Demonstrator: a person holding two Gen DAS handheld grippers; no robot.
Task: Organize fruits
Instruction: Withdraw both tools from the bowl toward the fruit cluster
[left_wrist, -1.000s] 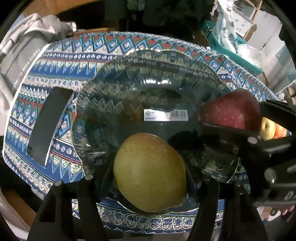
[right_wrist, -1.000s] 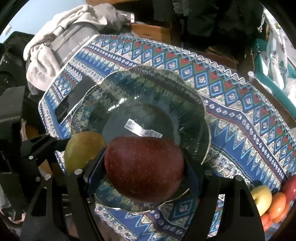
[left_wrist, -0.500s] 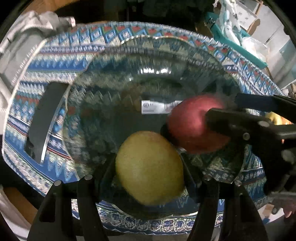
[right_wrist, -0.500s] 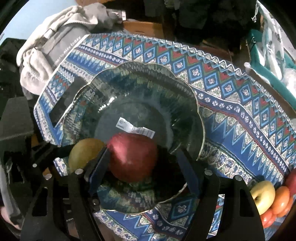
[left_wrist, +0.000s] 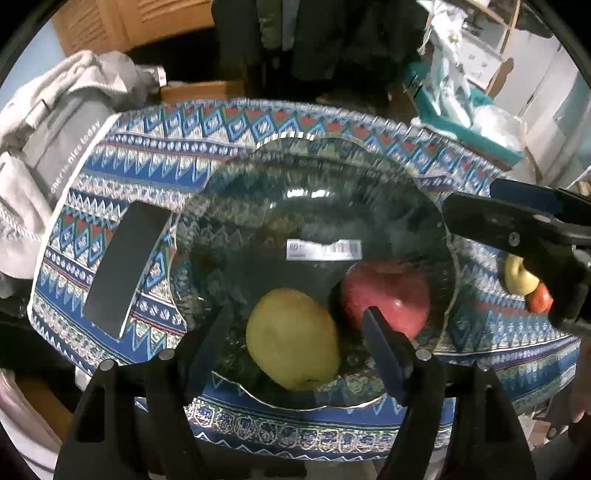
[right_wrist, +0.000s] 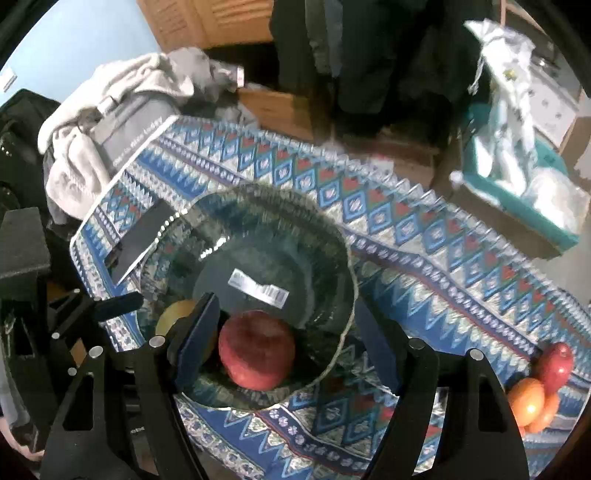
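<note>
A yellow-green pear (left_wrist: 291, 338) and a red apple (left_wrist: 388, 295) lie side by side in a wide glass bowl (left_wrist: 325, 173) on the patterned cloth. My left gripper (left_wrist: 295, 332) is open, its jaws apart on either side of the pear, raised above the bowl's near rim. My right gripper (right_wrist: 284, 332) is open and empty, drawn back above the apple (right_wrist: 256, 356); the pear (right_wrist: 173, 314) shows partly behind its left finger (right_wrist: 195, 336). The bowl's rim (right_wrist: 347, 266) shows in the right wrist view too.
More fruit, red and orange (right_wrist: 539, 384), lies at the cloth's right end, with a yellow one (left_wrist: 519, 277). A dark flat slab (left_wrist: 125, 266) lies left of the bowl. Grey clothing (left_wrist: 55, 122) is piled at the far left. A teal box (right_wrist: 517, 206) stands beyond.
Both grippers have opened and let the pear and the apple down into the bowl. Both have drawn back and up, so the fruits look smaller.
</note>
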